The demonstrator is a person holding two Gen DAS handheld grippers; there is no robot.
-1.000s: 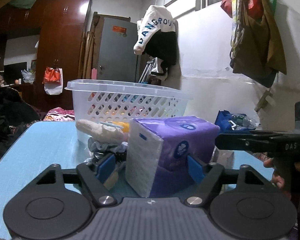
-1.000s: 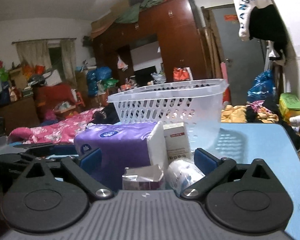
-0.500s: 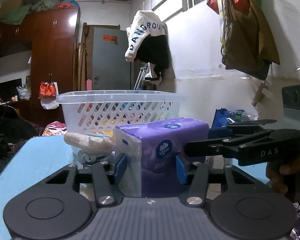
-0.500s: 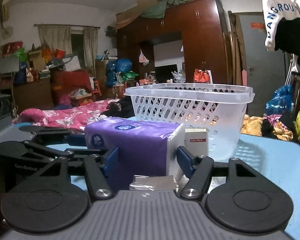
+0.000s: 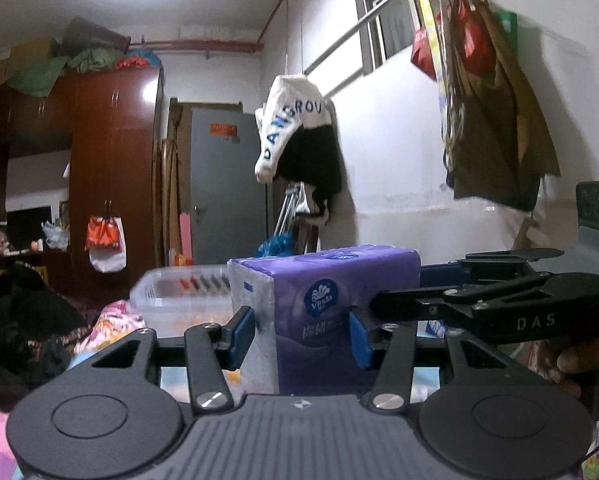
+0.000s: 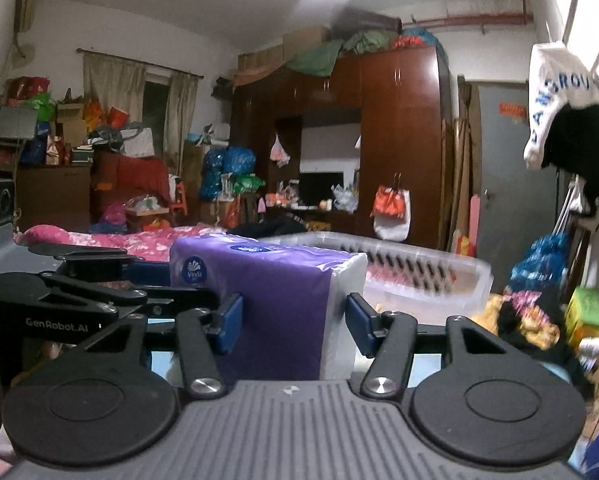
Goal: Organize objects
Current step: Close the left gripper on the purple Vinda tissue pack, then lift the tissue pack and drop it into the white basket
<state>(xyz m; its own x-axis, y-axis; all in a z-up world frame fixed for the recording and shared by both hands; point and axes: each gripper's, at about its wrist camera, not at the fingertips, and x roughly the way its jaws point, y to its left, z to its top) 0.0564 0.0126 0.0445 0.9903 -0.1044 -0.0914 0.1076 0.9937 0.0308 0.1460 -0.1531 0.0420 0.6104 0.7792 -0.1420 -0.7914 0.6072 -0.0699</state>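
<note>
I hold a purple pack of tissues [image 5: 331, 312] between both of my tongs at once, raised in the air in front of a cluttered bedroom. My left tongs [image 5: 301, 326] are closed partway onto the pack, their blue pads [image 5: 241, 330] pressed against its white end face on one side and its purple printed face on the other. My right tongs [image 6: 293, 320] grip the same pack [image 6: 267, 292] from the opposite direction, one blue pad against the purple side and the other against the white end. In the left view the black frame of the right tongs reaches in from the right edge and meets the pack's far side; in the right view the left tongs come in from the left edge in the same way. Behind and below the pack sits a clear plastic basket [image 6: 419, 276] with slotted walls, blurred. Farther back are a dark wooden wardrobe [image 6: 379, 132], a grey door [image 5: 227, 184], and a white and black garment [image 5: 299, 140] hanging on the wall.
</note>
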